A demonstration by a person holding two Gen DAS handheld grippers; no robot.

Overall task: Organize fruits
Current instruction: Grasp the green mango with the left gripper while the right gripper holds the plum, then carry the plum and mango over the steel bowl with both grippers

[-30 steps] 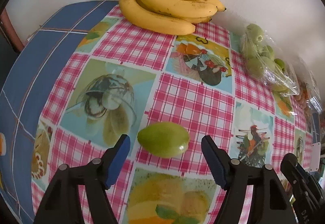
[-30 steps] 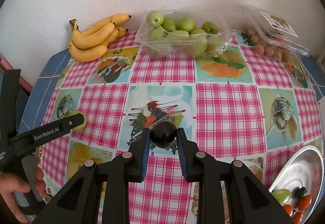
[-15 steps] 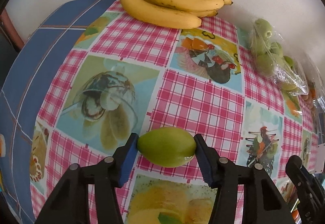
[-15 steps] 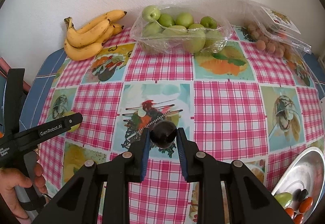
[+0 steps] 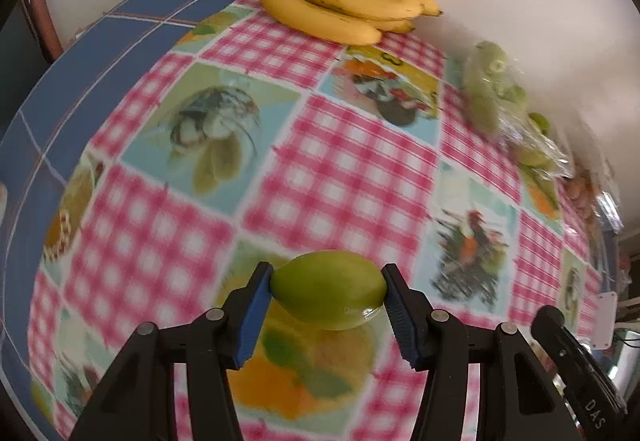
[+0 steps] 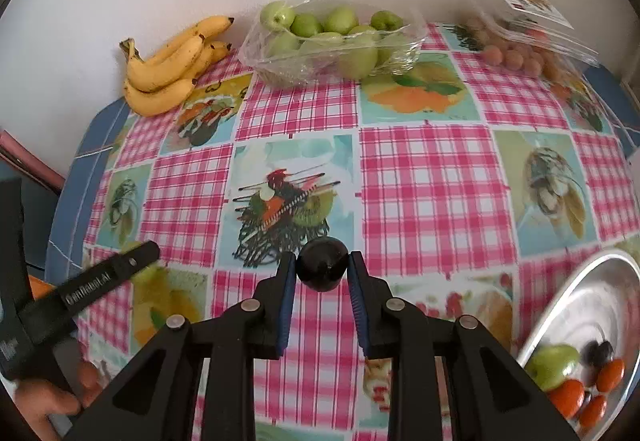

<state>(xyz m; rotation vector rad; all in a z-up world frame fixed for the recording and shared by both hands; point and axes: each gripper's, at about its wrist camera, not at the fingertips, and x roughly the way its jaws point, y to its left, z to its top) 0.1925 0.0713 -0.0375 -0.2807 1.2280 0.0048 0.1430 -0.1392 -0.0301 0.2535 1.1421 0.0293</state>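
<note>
Both grippers loaded, fruit bound for the metal bowl

The left gripper [image 5: 328,291], open around the green fruit [image 5: 328,289] a second ago, has clamped it end to end and carried it off its earlier patch of tablecloth [image 5: 340,169], far to the bowl's left; so that pick looks done, with delivery remaining. The right gripper [image 6: 323,269], nearer the metal bowl [image 6: 568,301], stays shut on the dark round fruit [image 6: 323,268]. Both point steeply down at the cloth; a hand [image 6: 44,401] shows low, far left of the bowl, which already holds some fruit
</note>
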